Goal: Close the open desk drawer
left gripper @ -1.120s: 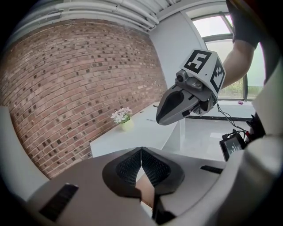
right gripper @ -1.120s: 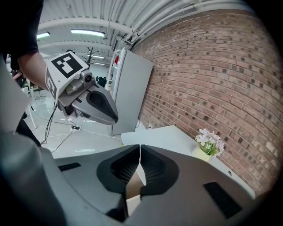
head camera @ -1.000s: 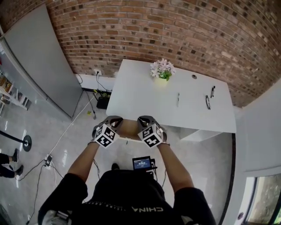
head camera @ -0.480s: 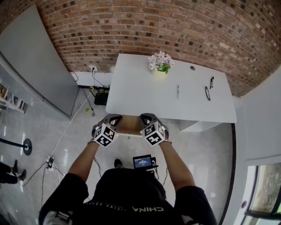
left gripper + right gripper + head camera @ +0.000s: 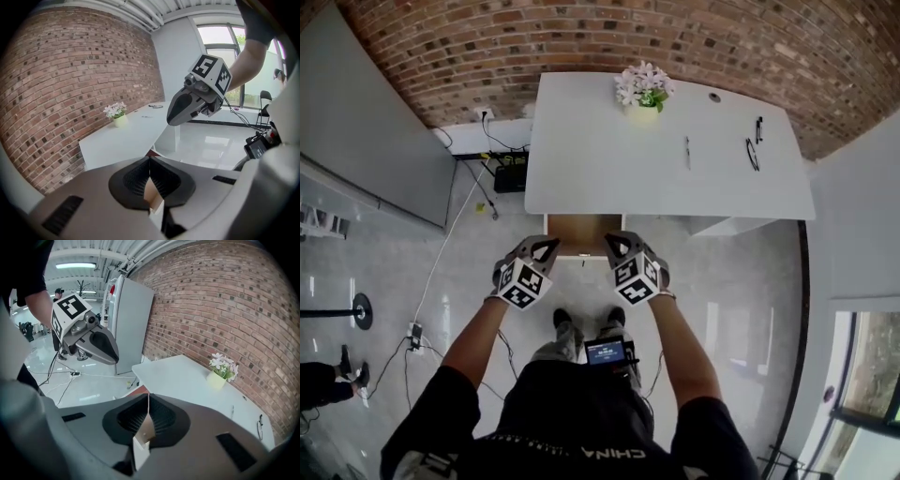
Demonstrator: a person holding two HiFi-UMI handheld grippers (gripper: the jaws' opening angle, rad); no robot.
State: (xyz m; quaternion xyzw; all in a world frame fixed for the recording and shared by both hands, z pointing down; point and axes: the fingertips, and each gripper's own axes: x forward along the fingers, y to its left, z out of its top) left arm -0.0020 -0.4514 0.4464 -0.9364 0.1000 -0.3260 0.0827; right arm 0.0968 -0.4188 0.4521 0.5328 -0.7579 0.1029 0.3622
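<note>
At the near edge of the white desk (image 5: 600, 159), the drawer (image 5: 581, 231) stands pulled out, its brown interior exposed. Left gripper (image 5: 547, 249) and right gripper (image 5: 615, 246) sit at the two ends of the drawer's white front panel; contact cannot be confirmed. Each gripper's jaws are pressed together at the tips with nothing held between them. A flower pot (image 5: 643, 90) stands at the desk's far side, by the brick wall (image 5: 581, 33).
</note>
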